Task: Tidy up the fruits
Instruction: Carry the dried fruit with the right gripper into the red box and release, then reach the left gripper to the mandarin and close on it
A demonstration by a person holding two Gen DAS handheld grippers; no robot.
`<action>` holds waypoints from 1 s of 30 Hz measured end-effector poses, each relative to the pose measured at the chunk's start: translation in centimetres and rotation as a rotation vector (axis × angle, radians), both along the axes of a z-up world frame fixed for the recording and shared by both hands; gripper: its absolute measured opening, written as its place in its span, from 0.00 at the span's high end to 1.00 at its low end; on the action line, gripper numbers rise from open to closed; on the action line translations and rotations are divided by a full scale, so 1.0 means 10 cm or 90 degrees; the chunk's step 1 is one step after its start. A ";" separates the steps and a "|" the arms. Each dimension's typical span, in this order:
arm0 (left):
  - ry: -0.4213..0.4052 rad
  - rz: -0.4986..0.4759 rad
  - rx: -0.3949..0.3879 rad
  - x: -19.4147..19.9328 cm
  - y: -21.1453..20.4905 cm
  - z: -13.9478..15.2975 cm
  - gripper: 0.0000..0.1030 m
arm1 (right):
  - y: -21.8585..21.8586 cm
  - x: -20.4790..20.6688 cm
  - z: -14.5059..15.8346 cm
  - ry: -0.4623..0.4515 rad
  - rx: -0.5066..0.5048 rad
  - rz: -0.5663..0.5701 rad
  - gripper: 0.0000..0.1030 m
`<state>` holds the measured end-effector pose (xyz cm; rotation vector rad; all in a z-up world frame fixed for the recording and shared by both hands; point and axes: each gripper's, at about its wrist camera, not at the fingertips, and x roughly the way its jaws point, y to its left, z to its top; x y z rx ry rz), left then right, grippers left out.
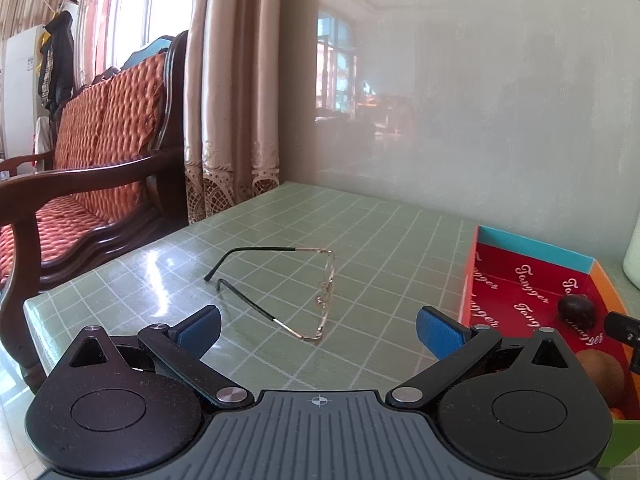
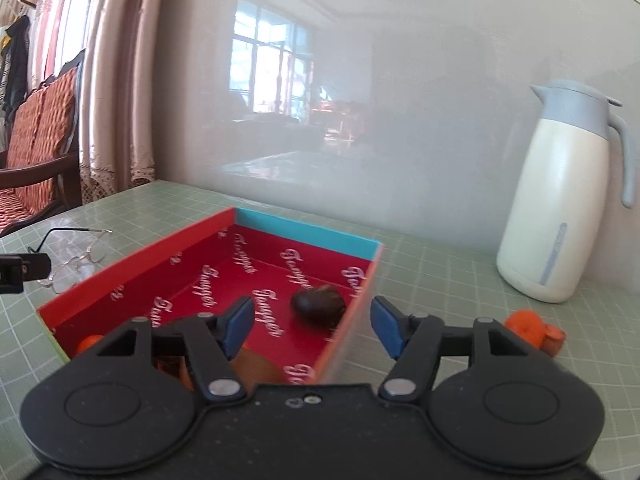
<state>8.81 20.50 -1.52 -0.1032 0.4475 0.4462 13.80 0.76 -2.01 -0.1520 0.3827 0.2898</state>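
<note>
Left to right: the left gripper [image 1: 318, 330] is held with jaws spread and empty above the eyeglasses [image 1: 316, 300] near the table's [image 1: 360, 224] left edge. The red box [image 2: 132, 270] is seen mid-table; a dark round fruit [image 2: 318, 304] lies by its right wall, just ahead of the right gripper [image 2: 312, 330], whose jaws are parted, straddling that wall. An orange fruit [image 2: 524, 326] lies outside, right. The dark fruit is judged light, smooth, roll-prone; its widest sides should be gripped.
</note>
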 end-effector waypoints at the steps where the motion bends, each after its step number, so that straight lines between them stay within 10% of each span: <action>1: -0.001 -0.003 0.000 0.01 -0.02 0.00 0.00 | -0.05 0.00 0.01 -0.002 -0.002 -0.005 0.38; 30: -0.014 -0.160 0.033 0.36 -1.52 0.22 0.00 | -1.52 -0.09 0.02 0.006 -0.021 -0.150 0.34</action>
